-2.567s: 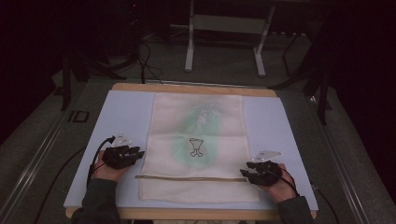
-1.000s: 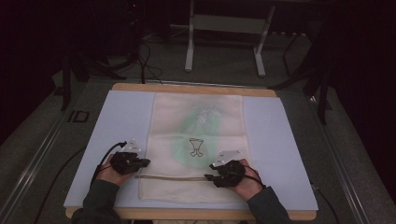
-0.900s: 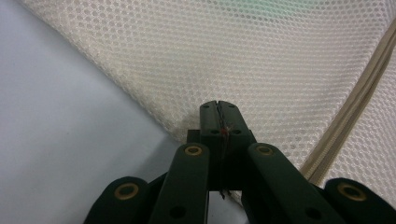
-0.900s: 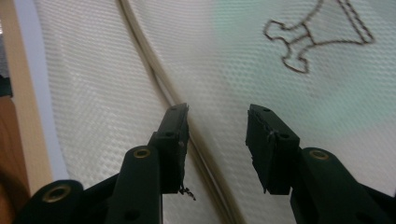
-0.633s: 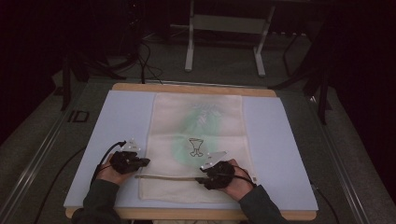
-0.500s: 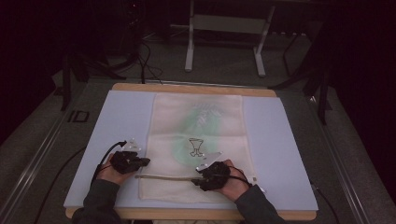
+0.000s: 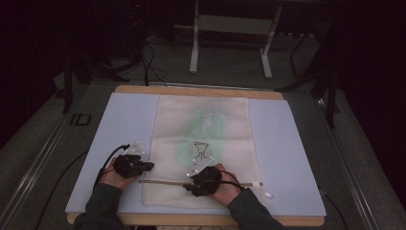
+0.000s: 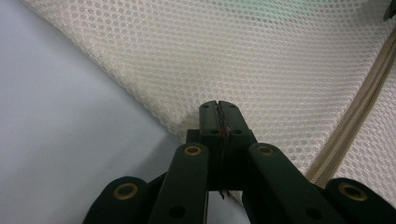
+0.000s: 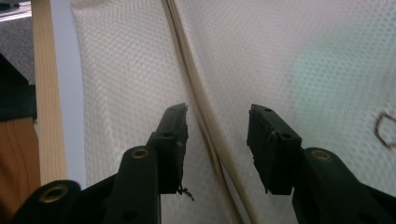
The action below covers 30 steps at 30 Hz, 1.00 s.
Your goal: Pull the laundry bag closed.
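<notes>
Mesh bag (image 7: 203, 143) lies flat on your blue mat (image 7: 119, 124), its long axis running away from you, the zipper (image 7: 167, 181) crossing its near end from left to right. Your left gripper (image 8: 218, 122) has its jaws pressed together on the bag's left edge, right by the zipper's end. Your right gripper (image 9: 217, 126) is spread wide, one jaw on each side of the zipper. Through the mesh you see something green with a dark mark (image 7: 201, 149).
</notes>
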Available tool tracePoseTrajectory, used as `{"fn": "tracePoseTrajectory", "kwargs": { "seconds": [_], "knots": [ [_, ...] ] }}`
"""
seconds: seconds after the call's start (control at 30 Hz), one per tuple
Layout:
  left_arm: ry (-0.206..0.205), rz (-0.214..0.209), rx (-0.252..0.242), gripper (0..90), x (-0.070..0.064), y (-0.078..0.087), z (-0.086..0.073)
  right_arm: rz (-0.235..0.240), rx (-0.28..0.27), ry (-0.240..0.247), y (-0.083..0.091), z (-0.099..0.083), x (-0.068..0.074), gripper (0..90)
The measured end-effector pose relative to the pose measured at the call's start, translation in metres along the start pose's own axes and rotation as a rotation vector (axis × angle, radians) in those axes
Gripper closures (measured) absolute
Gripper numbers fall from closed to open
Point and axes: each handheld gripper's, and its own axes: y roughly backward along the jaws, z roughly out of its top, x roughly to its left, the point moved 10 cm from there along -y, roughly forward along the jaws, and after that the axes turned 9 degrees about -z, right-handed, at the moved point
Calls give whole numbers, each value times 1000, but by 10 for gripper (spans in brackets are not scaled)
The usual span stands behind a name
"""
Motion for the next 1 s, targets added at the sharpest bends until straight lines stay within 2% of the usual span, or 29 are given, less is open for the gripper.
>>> {"fn": "tracePoseTrajectory", "kwargs": {
  "seconds": [0.23, 0.43, 0.7, 1.0],
  "knots": [
    [8, -7, -1, 891, 0, 0, 0, 16, -24, 24, -13, 18, 9, 622],
    [-6, 2, 2, 891, 0, 0, 1, 49, -32, 38, -23, 30, 18, 744],
    [0, -6, -4, 888, 0, 0, 2, 60, -51, 47, -34, 42, 24, 718],
    [6, -10, -17, 884, 1, 3, 3, 87, -70, 60, -46, 61, 34, 783]
  ]
}}
